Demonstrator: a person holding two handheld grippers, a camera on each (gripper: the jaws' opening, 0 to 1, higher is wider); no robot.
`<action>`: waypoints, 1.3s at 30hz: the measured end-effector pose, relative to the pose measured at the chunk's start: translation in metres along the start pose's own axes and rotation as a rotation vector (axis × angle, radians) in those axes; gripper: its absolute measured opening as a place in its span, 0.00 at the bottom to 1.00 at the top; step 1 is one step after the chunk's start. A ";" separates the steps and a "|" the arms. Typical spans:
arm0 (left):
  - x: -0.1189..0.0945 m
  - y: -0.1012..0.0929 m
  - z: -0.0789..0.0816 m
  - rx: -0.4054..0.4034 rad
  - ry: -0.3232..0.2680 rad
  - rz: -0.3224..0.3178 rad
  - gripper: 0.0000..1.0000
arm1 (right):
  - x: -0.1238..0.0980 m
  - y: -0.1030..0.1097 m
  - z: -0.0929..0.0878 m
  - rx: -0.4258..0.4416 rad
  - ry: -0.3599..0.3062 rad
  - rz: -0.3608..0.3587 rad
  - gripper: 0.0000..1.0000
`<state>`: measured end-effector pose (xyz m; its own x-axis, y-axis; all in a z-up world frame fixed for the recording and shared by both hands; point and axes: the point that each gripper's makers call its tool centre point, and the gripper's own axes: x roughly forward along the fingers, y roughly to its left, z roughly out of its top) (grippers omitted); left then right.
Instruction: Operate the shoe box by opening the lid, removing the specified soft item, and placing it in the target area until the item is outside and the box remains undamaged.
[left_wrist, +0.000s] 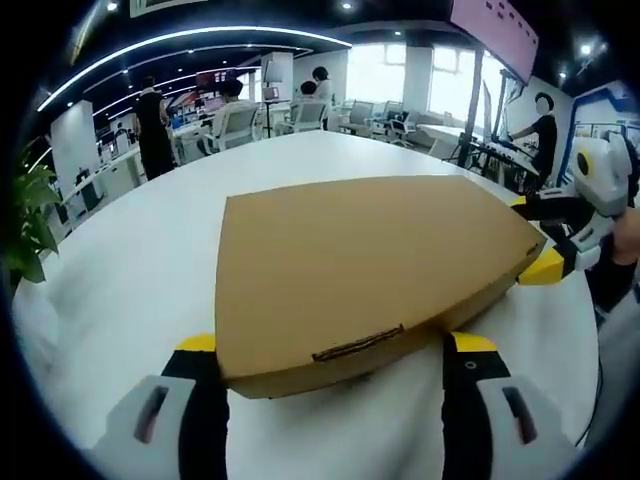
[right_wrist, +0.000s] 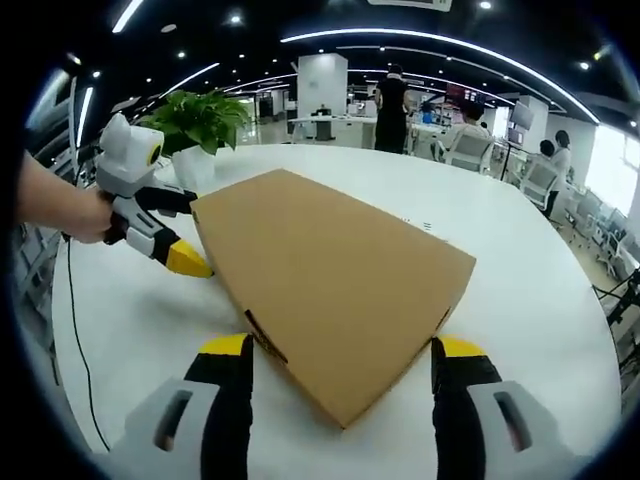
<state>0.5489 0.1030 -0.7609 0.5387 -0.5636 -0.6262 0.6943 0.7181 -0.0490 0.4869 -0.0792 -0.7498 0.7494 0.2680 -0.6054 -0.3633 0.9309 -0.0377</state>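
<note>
The left tool (left_wrist: 334, 352) stands wide, its yellow-tipped jaws straddling the near end of the box (left_wrist: 365, 265) on either side. In the left gripper view the jaw tips sit just beside the cardboard edges; whether they touch it I cannot tell. The right tool (right_wrist: 343, 356) is likewise wide, its jaws on either side of the box's (right_wrist: 335, 275) other end, with the corner of the cardboard pointing down between them.

Each tool also shows in the other's view: the right tool (left_wrist: 548, 240) at the far right corner of the box, the left tool (right_wrist: 188, 238) at the box's far left corner, held by a hand (right_wrist: 85, 215).

The box is brown cardboard, its lid shut, a small tab slot showing on the near side wall. It lies flat on the white counter (left_wrist: 130, 290). A green plant (right_wrist: 200, 120) stands on the counter beyond the box. Office chairs and several people are well behind.
</note>
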 end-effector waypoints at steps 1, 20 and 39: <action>0.000 0.000 0.000 -0.001 0.001 0.000 0.88 | 0.000 0.000 0.000 0.007 -0.005 -0.002 0.72; -0.009 -0.010 -0.002 -0.070 -0.032 0.018 0.86 | 0.000 0.004 0.000 -0.006 0.002 0.009 0.76; -0.026 -0.023 -0.018 -0.123 -0.042 0.109 0.84 | -0.003 0.005 -0.005 -0.088 0.055 0.047 0.75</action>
<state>0.5100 0.1082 -0.7575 0.6293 -0.4943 -0.5997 0.5682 0.8191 -0.0787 0.4806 -0.0769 -0.7523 0.6998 0.2949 -0.6506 -0.4465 0.8916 -0.0760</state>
